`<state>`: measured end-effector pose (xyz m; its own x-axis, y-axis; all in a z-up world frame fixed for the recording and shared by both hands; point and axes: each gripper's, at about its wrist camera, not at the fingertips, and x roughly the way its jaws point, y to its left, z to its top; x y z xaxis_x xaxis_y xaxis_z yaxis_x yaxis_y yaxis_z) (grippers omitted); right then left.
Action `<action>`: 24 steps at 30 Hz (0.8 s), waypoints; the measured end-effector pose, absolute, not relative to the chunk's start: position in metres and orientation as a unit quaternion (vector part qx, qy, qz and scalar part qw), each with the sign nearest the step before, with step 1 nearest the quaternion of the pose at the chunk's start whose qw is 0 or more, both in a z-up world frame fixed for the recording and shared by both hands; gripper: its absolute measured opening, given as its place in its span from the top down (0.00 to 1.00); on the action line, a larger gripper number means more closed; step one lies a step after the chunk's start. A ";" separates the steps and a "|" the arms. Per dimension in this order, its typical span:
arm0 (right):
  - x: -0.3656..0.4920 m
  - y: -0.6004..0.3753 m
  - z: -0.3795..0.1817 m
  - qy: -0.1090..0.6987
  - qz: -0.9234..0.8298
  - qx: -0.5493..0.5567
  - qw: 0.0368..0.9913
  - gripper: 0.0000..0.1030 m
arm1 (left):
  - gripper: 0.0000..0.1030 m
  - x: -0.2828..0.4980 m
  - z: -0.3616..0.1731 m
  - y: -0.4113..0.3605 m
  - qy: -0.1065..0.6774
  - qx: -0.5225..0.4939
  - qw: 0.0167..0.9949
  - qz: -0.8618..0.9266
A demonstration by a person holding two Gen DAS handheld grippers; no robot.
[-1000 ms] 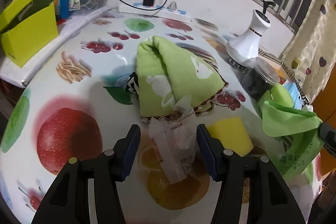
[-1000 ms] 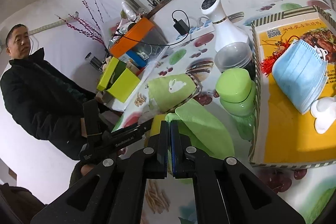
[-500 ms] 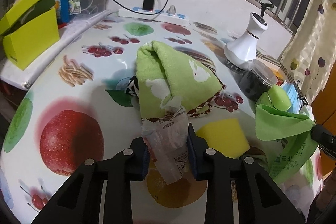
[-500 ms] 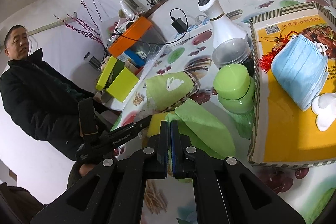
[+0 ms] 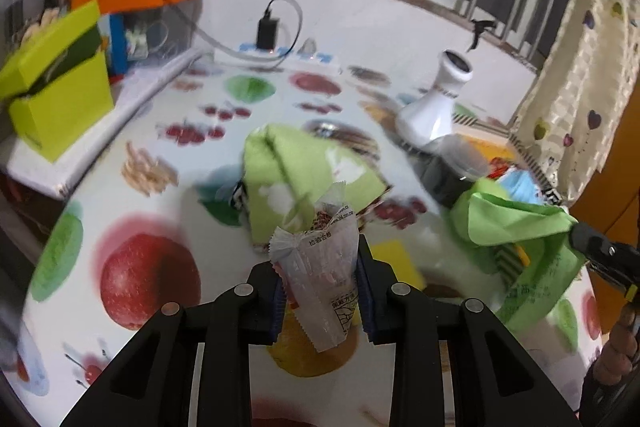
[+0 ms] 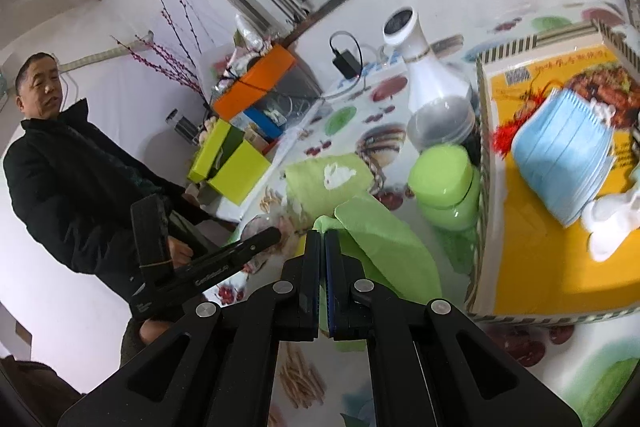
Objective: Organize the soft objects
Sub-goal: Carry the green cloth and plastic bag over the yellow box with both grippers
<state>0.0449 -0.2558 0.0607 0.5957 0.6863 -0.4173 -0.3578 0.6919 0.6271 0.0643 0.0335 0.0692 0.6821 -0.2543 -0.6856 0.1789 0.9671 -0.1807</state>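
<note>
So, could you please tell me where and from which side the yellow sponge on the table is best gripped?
Probably across its two long side faces, coming down from above. The yellow sponge lies flat on the table, so only its edges give the pads something to squeeze. Its near-left corner is hidden behind the left hand-held gripper, which holds a clear wrapper, so the free right hand side suits better.

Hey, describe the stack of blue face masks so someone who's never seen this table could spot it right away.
Start at the fruit-print table and find the striped-edged tray with the yellow floor beside the lime-green lidded jar. The blue face masks lie inside that tray as a fanned, pleated stack. Nothing else soft there is blue; the towel and cloths are green.
</note>
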 end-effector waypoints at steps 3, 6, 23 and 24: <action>0.040 -0.265 0.072 0.317 0.298 0.244 0.866 0.98 | 0.73 0.060 0.084 0.023 0.370 -0.040 0.919 -0.131; 0.034 -0.277 0.085 0.300 0.290 0.244 0.876 0.98 | 0.73 0.057 0.096 0.010 0.358 -0.037 0.921 -0.149; 0.022 -0.362 0.122 0.253 0.192 0.235 0.919 0.98 | 0.73 0.068 0.130 -0.096 0.335 -0.012 0.908 -0.252; 0.022 -0.367 0.122 0.252 0.186 0.235 0.920 0.98 | 0.73 0.069 0.130 -0.102 0.334 -0.010 0.907 -0.257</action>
<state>0.0222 -0.3672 0.1221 0.8036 0.4605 -0.3772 -0.2237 0.8208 0.5256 0.0686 -0.1017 0.1305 0.6442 -0.4732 -0.6009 0.4596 0.8675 -0.1903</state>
